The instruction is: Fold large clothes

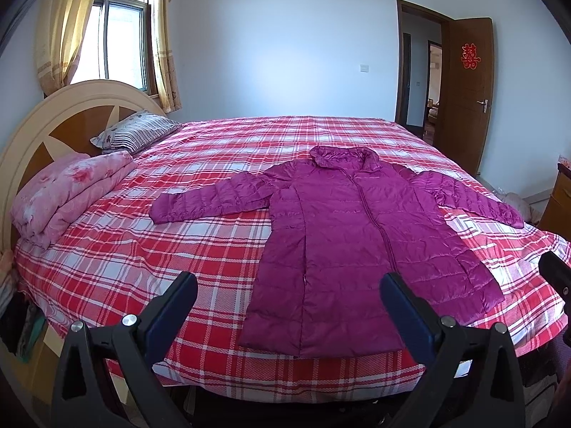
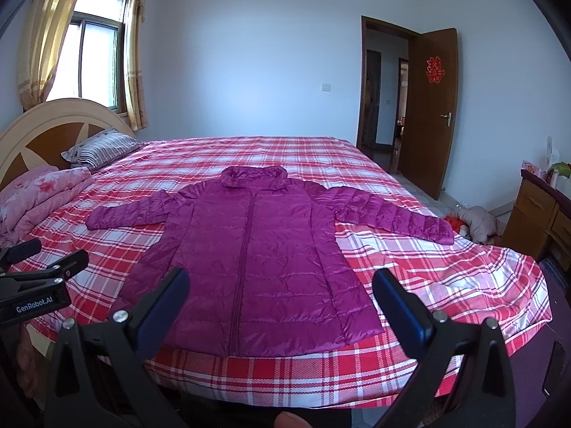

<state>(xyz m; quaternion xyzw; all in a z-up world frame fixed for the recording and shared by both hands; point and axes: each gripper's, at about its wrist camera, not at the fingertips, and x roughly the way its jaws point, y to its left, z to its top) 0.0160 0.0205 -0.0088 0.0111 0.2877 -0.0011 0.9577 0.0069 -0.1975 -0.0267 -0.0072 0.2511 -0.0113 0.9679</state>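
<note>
A long magenta quilted down jacket (image 1: 346, 228) (image 2: 257, 249) lies flat and zipped on the red plaid bed (image 1: 142, 242) (image 2: 446, 267), collar toward the far side, both sleeves spread outward, hem near the front edge. My left gripper (image 1: 289, 285) hovers open above the hem's left part, nothing between its fingers. My right gripper (image 2: 282, 281) hovers open over the hem's middle, also holding nothing. The left gripper's body (image 2: 32, 285) shows at the left edge of the right wrist view. Neither gripper touches the jacket.
A folded pink floral quilt (image 1: 67, 192) and a striped pillow (image 1: 135, 132) lie by the rounded headboard (image 1: 53, 121) on the left. An open brown door (image 2: 431, 107) stands at the back right. A wooden cabinet (image 2: 539, 217) and a pile of cloth on the floor (image 2: 474, 221) sit right of the bed.
</note>
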